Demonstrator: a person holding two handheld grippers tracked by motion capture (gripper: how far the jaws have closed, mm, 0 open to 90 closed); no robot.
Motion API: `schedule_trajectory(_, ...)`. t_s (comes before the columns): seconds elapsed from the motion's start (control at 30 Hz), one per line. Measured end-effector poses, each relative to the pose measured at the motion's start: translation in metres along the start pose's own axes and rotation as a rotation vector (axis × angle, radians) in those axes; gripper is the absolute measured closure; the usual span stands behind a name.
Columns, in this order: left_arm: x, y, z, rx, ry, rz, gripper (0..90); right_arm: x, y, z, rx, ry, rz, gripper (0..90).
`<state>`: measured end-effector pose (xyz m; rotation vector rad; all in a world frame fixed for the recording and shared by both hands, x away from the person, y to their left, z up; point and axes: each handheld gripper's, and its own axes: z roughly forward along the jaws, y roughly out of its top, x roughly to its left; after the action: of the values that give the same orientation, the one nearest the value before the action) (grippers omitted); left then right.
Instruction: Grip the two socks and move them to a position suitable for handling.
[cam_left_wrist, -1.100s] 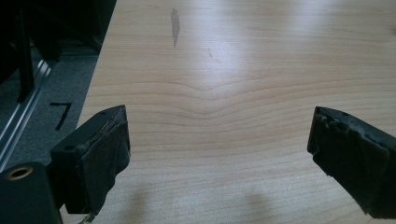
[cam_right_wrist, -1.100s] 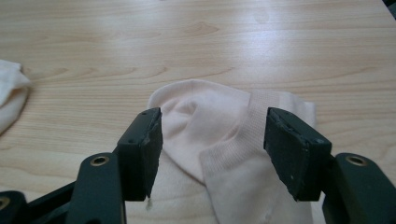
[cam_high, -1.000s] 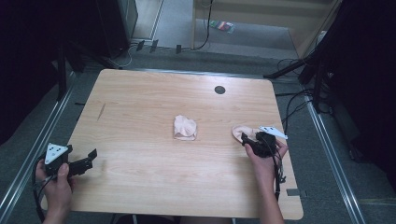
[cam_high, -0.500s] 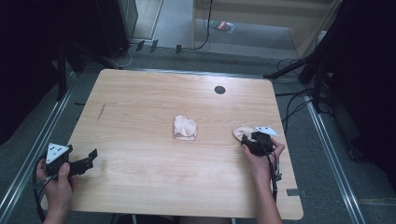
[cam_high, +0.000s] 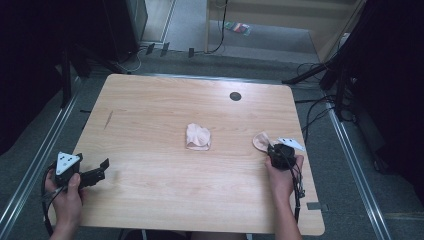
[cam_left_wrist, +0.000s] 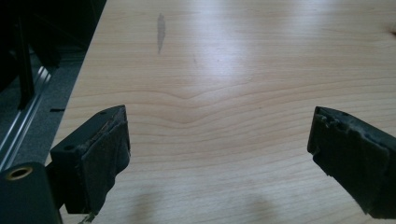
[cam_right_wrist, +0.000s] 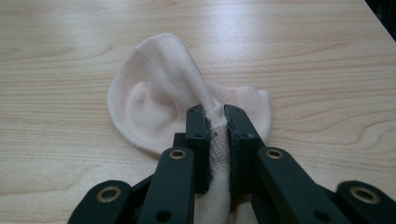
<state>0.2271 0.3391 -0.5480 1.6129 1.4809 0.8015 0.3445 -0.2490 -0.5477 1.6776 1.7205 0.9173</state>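
Pale pink sock (cam_right_wrist: 159, 98) fabric sits pinched between the jaws of the right gripper (cam_right_wrist: 217, 135), which have just been closing on a raised fold of it. In the high view this sock (cam_high: 261, 140) lies near the surface's (cam_high: 150, 115) 3 o'clock edge, well apart from a second folded sock (cam_high: 198, 136) at centre. The bite looks thin: a lift could pull the knit free, or drag the whole piece off the near edge. Its long axis seems to run from the jaws toward 11 o'clock in the right gripper view, rounded end leading, though bunching makes that uncertain. The left gripper (cam_left_wrist: 219, 154) rests at 8 o'clock, jaws wide apart over bare wood.
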Motion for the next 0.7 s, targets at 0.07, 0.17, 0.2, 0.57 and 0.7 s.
schedule_trajectory(0.07,-0.002,0.002,0.0,-0.004,-0.011,-0.023,6.4,0.003,-0.001,-0.003,-0.021,-0.007,-0.022,81.9)
schedule_trajectory(0.17,-0.004,0.004,0.0,-0.006,-0.024,-0.031,6.4,0.005,0.001,-0.006,-0.035,0.0,-0.023,81.9)
schedule_trajectory(0.2,-0.006,0.004,0.0,-0.006,-0.025,-0.027,6.4,0.006,0.003,-0.008,-0.046,0.011,-0.025,82.0)
schedule_trajectory(0.57,-0.03,0.008,-0.001,-0.016,-0.078,0.016,6.4,0.016,0.013,-0.04,-0.121,0.074,-0.016,82.1)
schedule_trajectory(0.7,-0.043,0.01,-0.001,-0.017,-0.119,0.015,6.4,0.02,0.016,-0.057,-0.145,0.098,-0.026,82.1)
